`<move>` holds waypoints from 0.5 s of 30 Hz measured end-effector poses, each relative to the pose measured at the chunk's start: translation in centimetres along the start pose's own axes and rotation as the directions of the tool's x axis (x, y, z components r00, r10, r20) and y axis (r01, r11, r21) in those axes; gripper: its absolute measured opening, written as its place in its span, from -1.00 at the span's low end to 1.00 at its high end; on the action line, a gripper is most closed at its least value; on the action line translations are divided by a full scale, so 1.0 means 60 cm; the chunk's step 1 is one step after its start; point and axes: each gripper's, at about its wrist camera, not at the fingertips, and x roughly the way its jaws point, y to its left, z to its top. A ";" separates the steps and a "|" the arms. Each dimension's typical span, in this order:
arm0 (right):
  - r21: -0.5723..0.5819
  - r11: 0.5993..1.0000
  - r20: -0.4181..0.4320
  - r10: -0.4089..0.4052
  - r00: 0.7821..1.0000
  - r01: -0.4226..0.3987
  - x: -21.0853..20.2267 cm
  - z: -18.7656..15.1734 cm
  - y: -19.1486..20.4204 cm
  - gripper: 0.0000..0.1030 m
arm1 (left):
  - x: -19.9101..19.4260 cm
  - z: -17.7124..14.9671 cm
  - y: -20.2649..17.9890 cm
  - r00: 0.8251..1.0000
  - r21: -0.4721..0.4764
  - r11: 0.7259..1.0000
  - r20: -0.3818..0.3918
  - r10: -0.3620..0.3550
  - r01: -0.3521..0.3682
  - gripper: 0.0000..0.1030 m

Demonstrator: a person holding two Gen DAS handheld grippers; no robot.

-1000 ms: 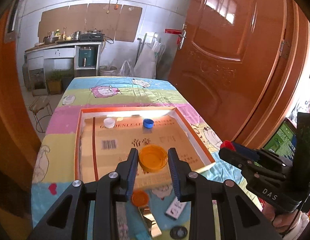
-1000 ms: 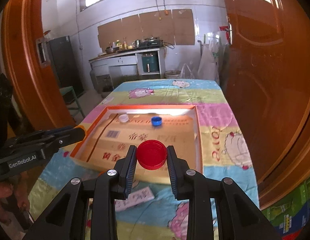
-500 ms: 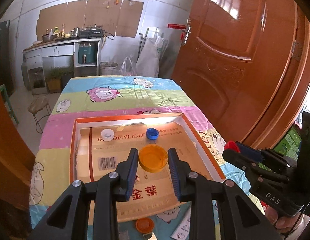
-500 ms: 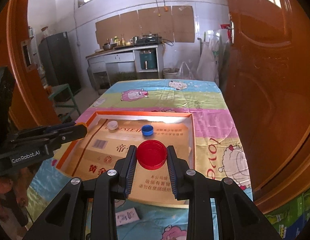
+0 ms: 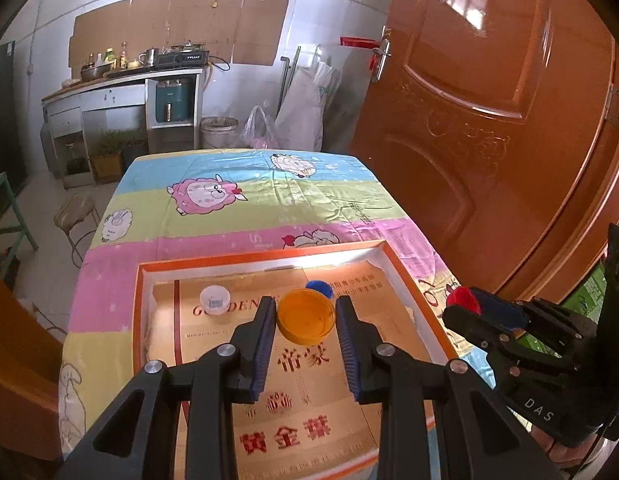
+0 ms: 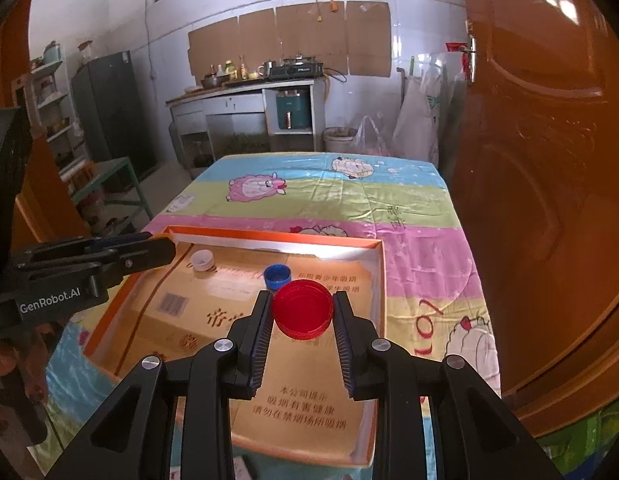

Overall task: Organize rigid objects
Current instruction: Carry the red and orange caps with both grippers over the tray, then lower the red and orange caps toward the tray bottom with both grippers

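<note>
Caps are the things being sorted: four show in these views, one orange, one red, one blue and one white. The orange cap (image 5: 306, 317) sits between the pads of the left claw (image 5: 306, 322), which is closed on its rim and carries it with the hollow side facing the camera, above the shallow orange-edged box (image 5: 138, 312) on the desk (image 5: 237, 204). The right claw (image 6: 303, 314) is closed on the red cap (image 6: 303, 309) in the same way, pads on opposite sides of the ribbed rim, also over the box. The blue cap (image 6: 277, 274) and the white cap (image 6: 201, 259) lie on the cardboard floor of the box, well apart from each other, near its far wall.

Such caps are, I judge, very light, stiff plastic and not fragile. The round wall can slip or turn if the pads press off-centre, so the best hold is straight across the widest part, as both claws have now. The ribbing of the red one should help the grip; whether the orange rim is ribbed too is hard to tell in this fisheye view.
</note>
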 end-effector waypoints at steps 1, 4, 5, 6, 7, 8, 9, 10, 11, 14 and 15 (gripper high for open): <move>-0.005 1.000 -0.003 -0.001 1.000 0.001 0.005 0.003 -0.001 -0.41 | 0.006 0.004 0.001 1.000 0.000 1.000 -0.004 0.000 0.000 -0.39; -0.018 1.000 -0.012 -0.007 1.000 0.006 0.022 0.011 -0.003 -0.41 | 0.020 0.009 0.003 1.000 0.002 1.000 -0.014 0.001 -0.001 -0.39; -0.021 1.000 -0.015 -0.008 1.000 0.008 0.028 0.014 -0.004 -0.41 | 0.026 0.011 0.003 1.000 0.002 1.000 -0.019 0.002 -0.002 -0.39; -0.024 1.000 -0.019 -0.009 1.000 0.008 0.036 0.018 -0.006 -0.41 | 0.030 0.013 0.004 1.000 0.001 1.000 -0.022 0.004 -0.004 -0.39; -0.025 1.000 -0.023 -0.008 1.000 0.008 0.042 0.021 -0.008 -0.41 | 0.035 0.014 0.006 1.000 0.000 1.000 -0.027 0.005 -0.005 -0.39; -0.025 1.000 -0.025 -0.008 1.000 0.007 0.046 0.023 -0.009 -0.41 | 0.040 0.016 0.007 0.999 -0.002 1.000 -0.032 0.004 -0.004 -0.39; -0.026 1.000 -0.030 -0.007 1.000 0.006 0.054 0.027 -0.012 -0.41 | 0.046 0.018 0.009 0.999 -0.003 1.000 -0.038 0.005 -0.005 -0.39; -0.025 1.000 -0.033 -0.005 0.999 0.004 0.059 0.030 -0.014 -0.41 | 0.051 0.020 0.010 0.999 -0.003 1.000 -0.041 0.007 -0.007 -0.39; -0.024 1.000 -0.037 -0.002 0.999 0.002 0.065 0.034 -0.016 -0.41 | 0.055 0.022 0.012 0.999 -0.004 1.000 -0.043 0.008 -0.008 -0.39; -0.024 1.000 -0.048 -0.002 0.999 0.001 0.084 0.046 -0.022 -0.41 | 0.071 0.029 0.015 0.998 -0.006 1.000 -0.054 0.013 -0.014 -0.39; -0.026 1.000 -0.053 -0.002 0.999 0.001 0.091 0.049 -0.024 -0.41 | 0.077 0.031 0.017 0.998 -0.007 1.000 -0.059 0.015 -0.015 -0.39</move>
